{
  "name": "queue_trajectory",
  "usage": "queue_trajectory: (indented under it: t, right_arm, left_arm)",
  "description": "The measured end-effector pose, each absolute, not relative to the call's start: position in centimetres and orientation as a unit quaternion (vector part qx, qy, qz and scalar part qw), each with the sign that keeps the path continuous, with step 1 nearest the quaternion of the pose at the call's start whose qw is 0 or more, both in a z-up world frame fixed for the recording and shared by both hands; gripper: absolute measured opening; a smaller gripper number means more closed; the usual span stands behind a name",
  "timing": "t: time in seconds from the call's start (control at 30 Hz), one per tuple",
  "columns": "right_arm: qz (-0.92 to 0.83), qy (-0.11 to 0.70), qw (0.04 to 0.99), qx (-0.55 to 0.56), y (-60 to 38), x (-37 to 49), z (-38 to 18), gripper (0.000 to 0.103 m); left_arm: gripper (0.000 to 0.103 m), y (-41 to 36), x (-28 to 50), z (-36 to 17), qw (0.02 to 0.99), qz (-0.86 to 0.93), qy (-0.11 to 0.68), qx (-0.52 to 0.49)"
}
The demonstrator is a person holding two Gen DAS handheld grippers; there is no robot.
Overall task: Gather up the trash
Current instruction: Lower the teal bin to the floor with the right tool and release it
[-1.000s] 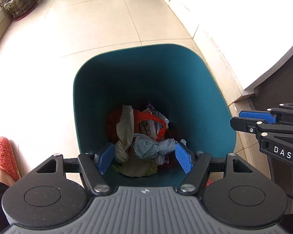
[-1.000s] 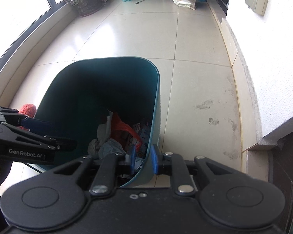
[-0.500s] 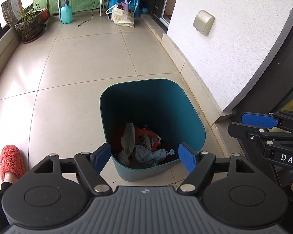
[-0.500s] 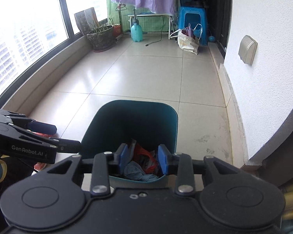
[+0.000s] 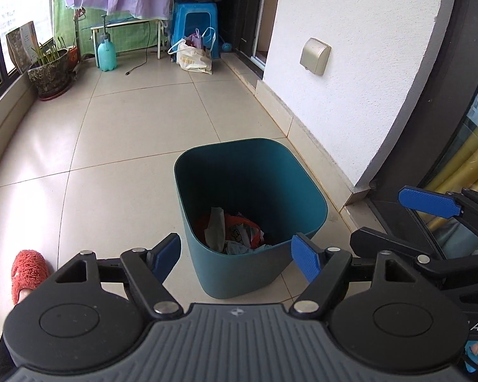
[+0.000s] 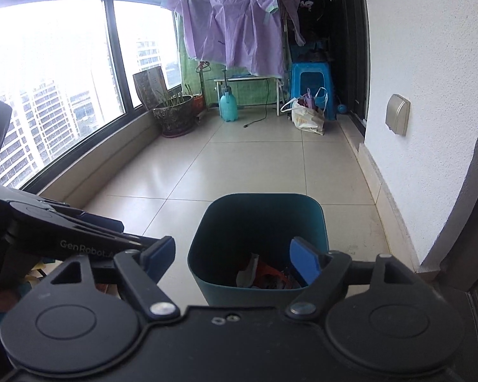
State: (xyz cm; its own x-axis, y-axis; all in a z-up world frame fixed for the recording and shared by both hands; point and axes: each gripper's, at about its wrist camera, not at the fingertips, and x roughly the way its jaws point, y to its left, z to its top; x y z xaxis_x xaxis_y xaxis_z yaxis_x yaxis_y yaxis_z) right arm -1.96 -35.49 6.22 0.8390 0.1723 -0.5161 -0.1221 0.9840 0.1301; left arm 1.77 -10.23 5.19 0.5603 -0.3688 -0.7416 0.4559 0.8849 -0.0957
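A teal trash bin (image 5: pixel 271 159) stands on the tiled balcony floor; it also shows in the right wrist view (image 6: pixel 258 203). Inside lies crumpled trash (image 5: pixel 229 232): white paper, an orange bag and wrappers, also visible in the right wrist view (image 6: pixel 261 275). My left gripper (image 5: pixel 235 256) is open and empty, held above and in front of the bin. My right gripper (image 6: pixel 232 258) is open and empty too, above the bin's near rim. The right gripper shows at the right of the left wrist view (image 5: pixel 436 213).
A white wall (image 5: pixel 350 63) runs along the right with a socket cover (image 5: pixel 315 55). A plant pot (image 5: pixel 49 71), spray bottle (image 5: pixel 106 54), blue stool (image 5: pixel 194 28) and bags (image 5: pixel 192 57) stand at the far end. A red slipper (image 5: pixel 27 272) is at left.
Both grippers have risen and drawn back from the bin. The right gripper has opened from nearly shut at the bin's rim. The left gripper stayed open.
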Motion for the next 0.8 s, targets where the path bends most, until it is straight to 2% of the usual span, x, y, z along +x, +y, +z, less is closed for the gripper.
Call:
queue_trajectory:
  t: [0.3,0.8]
  right_arm:
    - [0.077,0.226,0.97,0.049,-35.3,-2.8,5.7,0.094]
    - [0.038,0.239,0.966,0.085,-36.0,-1.8,4.5,0.096]
  left_arm:
    - [0.077,-9.3,1.0,4.6,0.893,-0.229,0.384,0.042]
    - [0.077,-8.7,1.8,3.8,0.895,-0.224,0.385,0.027]
